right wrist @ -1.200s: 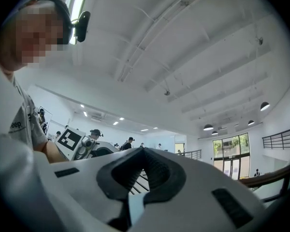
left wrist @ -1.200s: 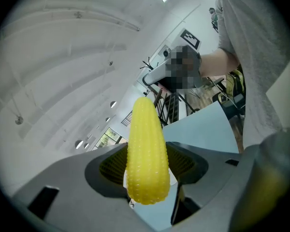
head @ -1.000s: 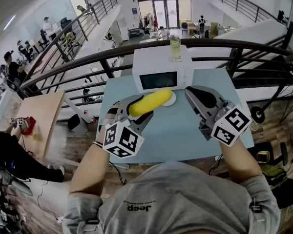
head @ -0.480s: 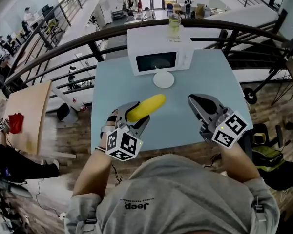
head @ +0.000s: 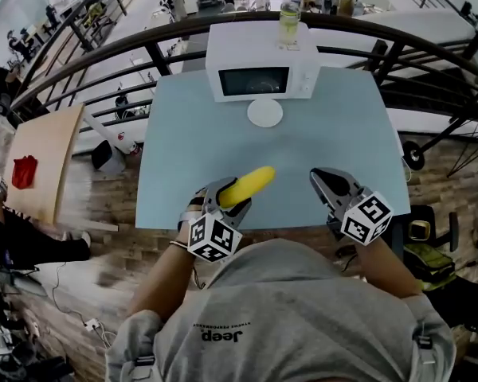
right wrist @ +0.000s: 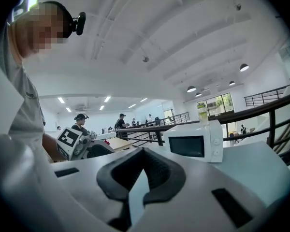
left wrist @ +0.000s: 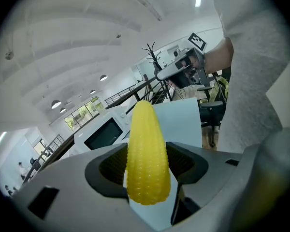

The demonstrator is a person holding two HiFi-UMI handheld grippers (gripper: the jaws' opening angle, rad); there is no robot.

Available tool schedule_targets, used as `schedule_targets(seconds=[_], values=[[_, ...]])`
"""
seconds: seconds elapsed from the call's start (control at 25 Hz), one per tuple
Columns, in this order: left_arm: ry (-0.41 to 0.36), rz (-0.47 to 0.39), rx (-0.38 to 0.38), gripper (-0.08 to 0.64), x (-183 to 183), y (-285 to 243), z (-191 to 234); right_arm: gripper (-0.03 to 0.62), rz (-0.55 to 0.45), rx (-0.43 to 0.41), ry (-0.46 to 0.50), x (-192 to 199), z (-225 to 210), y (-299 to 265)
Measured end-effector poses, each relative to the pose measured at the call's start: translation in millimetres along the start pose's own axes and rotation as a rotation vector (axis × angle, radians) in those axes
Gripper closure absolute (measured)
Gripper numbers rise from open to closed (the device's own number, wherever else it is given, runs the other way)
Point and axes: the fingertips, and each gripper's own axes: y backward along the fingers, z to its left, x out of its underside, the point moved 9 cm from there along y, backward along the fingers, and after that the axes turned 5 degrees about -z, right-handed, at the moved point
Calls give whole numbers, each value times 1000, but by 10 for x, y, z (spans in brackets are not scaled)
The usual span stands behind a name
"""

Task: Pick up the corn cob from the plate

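Observation:
The yellow corn cob (head: 248,186) is held in my left gripper (head: 233,197), above the near part of the light blue table (head: 183,142), its tip pointing right and away. In the left gripper view the cob (left wrist: 146,153) stands between the two dark pads, with the gripper (left wrist: 147,166) shut on it. The white plate (head: 265,113) sits bare in front of the microwave, well beyond the cob. My right gripper (head: 331,184) hovers at the table's near right, shut with nothing in it; in its own view the gripper (right wrist: 137,180) shows pads almost touching.
A white microwave (head: 260,72) stands at the table's far edge with a drink bottle (head: 289,13) on top. A dark railing (head: 95,62) runs behind the table. The person's body fills the bottom of the head view. A wooden desk (head: 44,157) lies lower left.
Both grippers have drawn back toward the person. The left one carried the corn cob from beside the plate to above the table's near edge. The right gripper stays shut.

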Motion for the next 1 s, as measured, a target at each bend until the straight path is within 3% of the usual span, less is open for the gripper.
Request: schedule_targets(seconds=[1.0], values=[[83, 161, 215, 298, 682, -652, -574, 577, 309, 32, -142, 1366, -255, -153]])
